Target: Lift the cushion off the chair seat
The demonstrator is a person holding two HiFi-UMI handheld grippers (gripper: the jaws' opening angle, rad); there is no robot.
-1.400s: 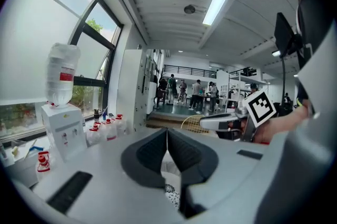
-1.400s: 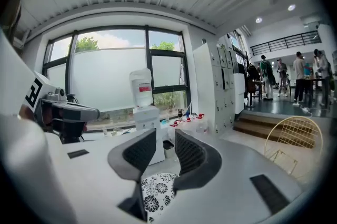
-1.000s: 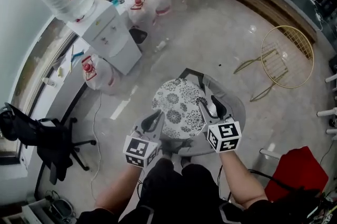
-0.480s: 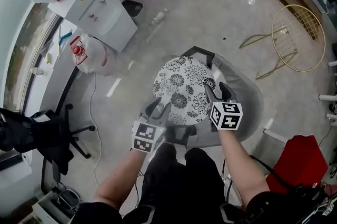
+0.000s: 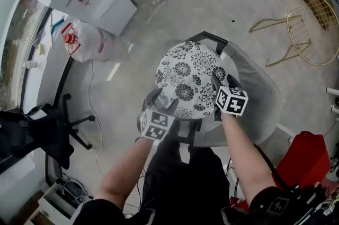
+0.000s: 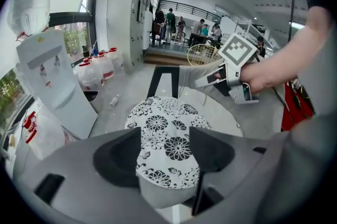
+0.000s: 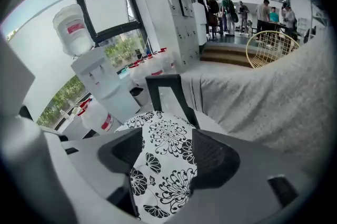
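Lying flat on the grey upholstered chair seat [image 5: 255,105]: round padded cushion [image 5: 188,78], white fabric with a black floral print. Straddling its near rim without pinching it, fingers spread wide and just opening: left gripper [image 5: 163,104], right gripper [image 5: 224,84]. Likely risking a soft edge folding and slipping free under a shallow or uneven pinch.

Finding: the left gripper [image 5: 161,102] and the right gripper [image 5: 223,82] both stand lower than a second ago. They have come down with the cushion [image 5: 188,78], which now lies flat on the seat of the grey chair [image 5: 259,97] instead of being held above it. Both pairs of jaws have just been opening, the left from fully closed and the right from part-way. Each pair now stands wide, with the cushion's rim between the pads but not pinched.
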